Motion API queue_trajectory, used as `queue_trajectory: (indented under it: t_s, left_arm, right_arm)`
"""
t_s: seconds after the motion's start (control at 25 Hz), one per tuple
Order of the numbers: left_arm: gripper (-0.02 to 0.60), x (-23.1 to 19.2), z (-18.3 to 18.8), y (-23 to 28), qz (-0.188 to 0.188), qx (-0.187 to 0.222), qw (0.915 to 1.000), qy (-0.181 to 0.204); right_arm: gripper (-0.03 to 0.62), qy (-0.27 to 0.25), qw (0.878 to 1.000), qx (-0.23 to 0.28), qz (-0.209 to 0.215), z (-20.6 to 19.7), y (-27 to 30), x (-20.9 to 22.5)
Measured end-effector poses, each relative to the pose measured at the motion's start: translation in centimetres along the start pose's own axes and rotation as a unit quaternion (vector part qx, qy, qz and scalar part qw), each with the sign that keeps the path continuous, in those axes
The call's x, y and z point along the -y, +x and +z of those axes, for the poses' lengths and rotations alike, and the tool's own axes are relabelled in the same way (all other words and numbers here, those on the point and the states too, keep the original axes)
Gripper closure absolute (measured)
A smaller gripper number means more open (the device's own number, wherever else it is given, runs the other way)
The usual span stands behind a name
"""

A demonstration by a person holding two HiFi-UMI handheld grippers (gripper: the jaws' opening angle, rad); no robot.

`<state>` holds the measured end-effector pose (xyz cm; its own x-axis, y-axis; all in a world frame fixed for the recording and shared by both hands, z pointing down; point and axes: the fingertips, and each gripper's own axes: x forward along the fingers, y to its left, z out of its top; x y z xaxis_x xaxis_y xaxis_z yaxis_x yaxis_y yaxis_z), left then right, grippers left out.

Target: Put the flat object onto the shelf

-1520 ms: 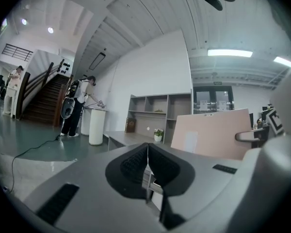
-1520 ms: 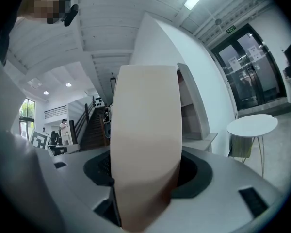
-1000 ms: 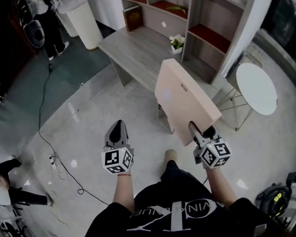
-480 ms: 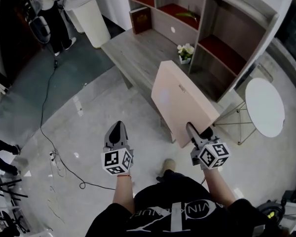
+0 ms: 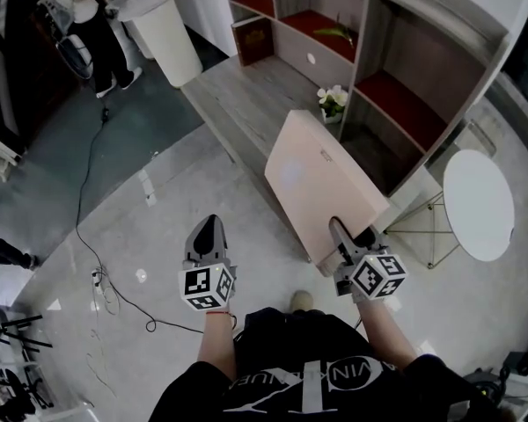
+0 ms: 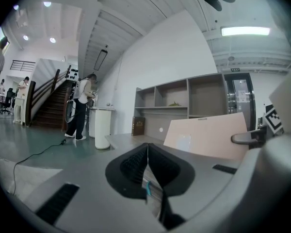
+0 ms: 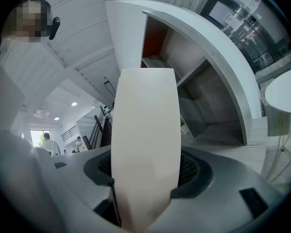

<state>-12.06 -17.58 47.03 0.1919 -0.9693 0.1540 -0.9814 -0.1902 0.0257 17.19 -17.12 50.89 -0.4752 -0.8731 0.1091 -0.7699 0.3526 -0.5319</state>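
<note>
My right gripper (image 5: 345,233) is shut on the near edge of a flat pale-pink board (image 5: 321,183), which is held tilted in the air in front of the grey shelf unit (image 5: 405,51). Seen edge-on between the dark pads, the same board (image 7: 145,144) fills the middle of the right gripper view. My left gripper (image 5: 209,229) hangs level at the left, shut and empty; its dark pads (image 6: 136,166) meet with nothing between them. From the left gripper view the board (image 6: 208,135) stands to the right, before the shelf unit (image 6: 184,101).
A low grey bench (image 5: 246,99) runs along the shelf's foot with a small white flower pot (image 5: 333,100) on it. A round white table (image 5: 480,203) stands at the right. A white cylinder stand (image 5: 167,29), a person (image 5: 92,33) and a floor cable (image 5: 88,192) lie at the left.
Both grippers and the board have come closer to the shelf unit, which now stands larger in the head view. The board has tilted slightly. The grip is unchanged.
</note>
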Motion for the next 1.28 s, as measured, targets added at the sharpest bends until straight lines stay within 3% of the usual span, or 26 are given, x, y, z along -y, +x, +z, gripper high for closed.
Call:
queue_trajectory:
  t_s: [0.4,0.6,0.8,1.28]
  left_arm:
    - [0.574,0.8,0.8,1.5,-0.011,0.0,0.9999,0.005]
    - [0.575,0.8,-0.8,1.5,-0.013,-0.023,0.9996,0.006]
    - [0.574,-1.2,-1.3,2.1,-0.004,-0.034,0.9994,0.003]
    - [0.574,-5.4,0.5,8.8,-0.012,-0.028,0.9995,0.0]
  right_arm:
    - [0.304,0.032,0.999,-0.009,0.007,-0.2,1.6,0.5]
    - [0.303,0.078,0.997,-0.006,0.002,-0.3,2.7,1.1]
    - [0.303,0.121,0.993,-0.003,-0.001,-0.7,4.8,1.0]
    - [0.299,0.211,0.977,0.001,-0.024,-0.3,12.9,1.8]
